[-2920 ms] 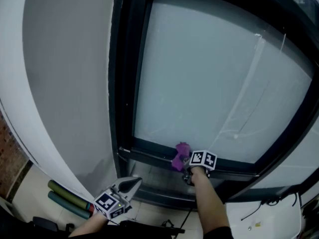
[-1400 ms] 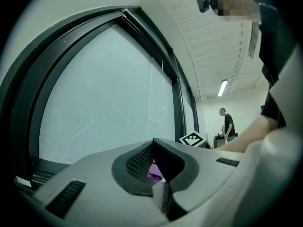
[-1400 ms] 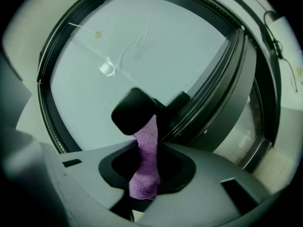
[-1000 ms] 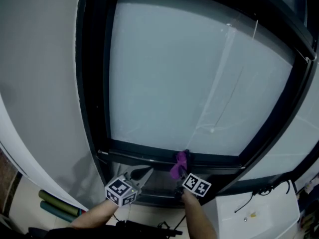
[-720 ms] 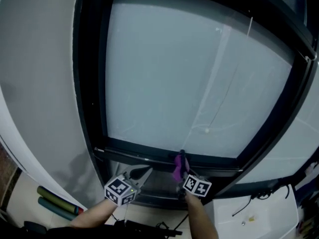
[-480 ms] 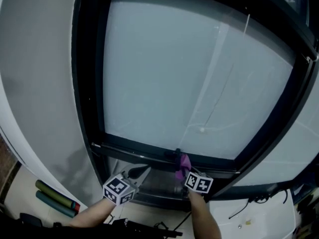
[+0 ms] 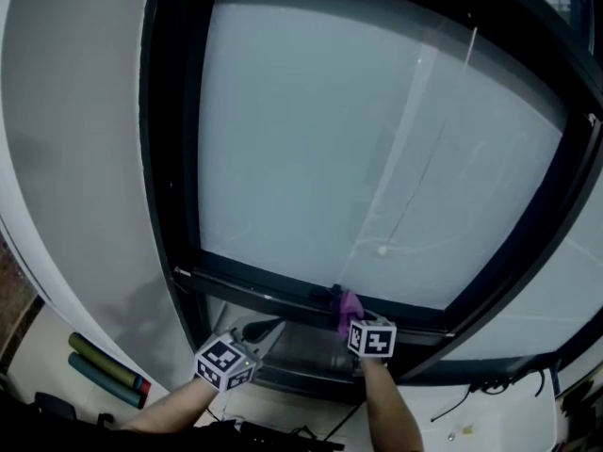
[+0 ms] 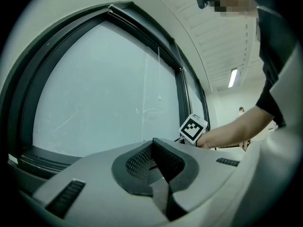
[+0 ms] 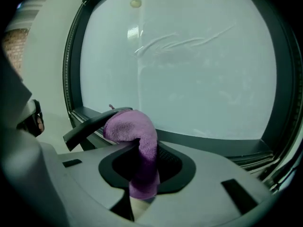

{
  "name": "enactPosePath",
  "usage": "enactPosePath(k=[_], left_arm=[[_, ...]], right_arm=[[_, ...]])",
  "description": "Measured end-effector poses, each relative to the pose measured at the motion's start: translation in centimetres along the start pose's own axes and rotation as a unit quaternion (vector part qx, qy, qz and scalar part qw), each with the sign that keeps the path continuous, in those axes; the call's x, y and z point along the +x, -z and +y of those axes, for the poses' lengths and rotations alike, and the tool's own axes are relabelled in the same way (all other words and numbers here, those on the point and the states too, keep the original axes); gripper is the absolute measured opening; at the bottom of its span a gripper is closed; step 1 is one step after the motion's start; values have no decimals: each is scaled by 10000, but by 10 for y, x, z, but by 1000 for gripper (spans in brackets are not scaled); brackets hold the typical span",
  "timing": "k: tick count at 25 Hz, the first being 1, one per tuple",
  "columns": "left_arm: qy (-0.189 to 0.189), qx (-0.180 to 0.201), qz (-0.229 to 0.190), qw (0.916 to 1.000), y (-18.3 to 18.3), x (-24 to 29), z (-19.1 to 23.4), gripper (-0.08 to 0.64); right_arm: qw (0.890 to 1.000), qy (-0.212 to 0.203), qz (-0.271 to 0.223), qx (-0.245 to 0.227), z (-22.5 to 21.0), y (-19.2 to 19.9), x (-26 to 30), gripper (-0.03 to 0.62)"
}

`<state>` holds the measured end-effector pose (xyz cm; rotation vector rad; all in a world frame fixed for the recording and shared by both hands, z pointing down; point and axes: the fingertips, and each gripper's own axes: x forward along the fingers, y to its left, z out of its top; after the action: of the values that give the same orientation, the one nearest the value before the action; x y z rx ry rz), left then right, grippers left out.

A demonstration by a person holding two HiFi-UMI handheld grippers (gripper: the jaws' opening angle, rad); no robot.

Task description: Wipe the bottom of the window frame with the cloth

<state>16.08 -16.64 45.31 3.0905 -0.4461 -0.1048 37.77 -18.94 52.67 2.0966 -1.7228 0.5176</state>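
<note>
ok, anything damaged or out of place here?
Nothing broken. The glass carries pale streaks across it. The purple cloth sits pinched in the right gripper at the bottom frame.

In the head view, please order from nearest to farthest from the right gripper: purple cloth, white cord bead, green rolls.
1. purple cloth: in the right gripper's jaws.
2. white cord bead: above, by the glass.
3. green rolls: far lower left.
</note>
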Motion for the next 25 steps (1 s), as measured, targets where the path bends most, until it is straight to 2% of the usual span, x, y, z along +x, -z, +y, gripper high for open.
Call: enactPosePath(k=[4, 7, 9, 12, 16, 20, 25], left_arm=[[71, -83, -198, 9997, -10, 9, 14, 0], [207, -138, -270, 9993, -15, 21, 20, 0], [364, -168, -287, 9988, -16, 28, 20, 0], [535, -209, -259, 9980, -13, 37, 21, 0], [699, -197, -219, 9971, -8, 45, 29, 0], [880, -186, -235, 9957, -8, 54, 37, 0], [1168, -348, -187, 9924, -7, 63, 36, 0]], right_arm=[[9999, 39, 118, 101, -2, -1, 3, 89], [9992, 361, -25, 173, -16, -13, -4, 89], [9992, 377, 11, 141, -18, -18, -4, 89], [9989, 237, 343, -192, -6, -16, 6, 91], [9951, 394, 673, -606, -2, -15, 9, 91], [9937, 547, 859, -473, -17, -8, 6, 92], [9927, 744, 928, -205, -31, 0, 2, 92]])
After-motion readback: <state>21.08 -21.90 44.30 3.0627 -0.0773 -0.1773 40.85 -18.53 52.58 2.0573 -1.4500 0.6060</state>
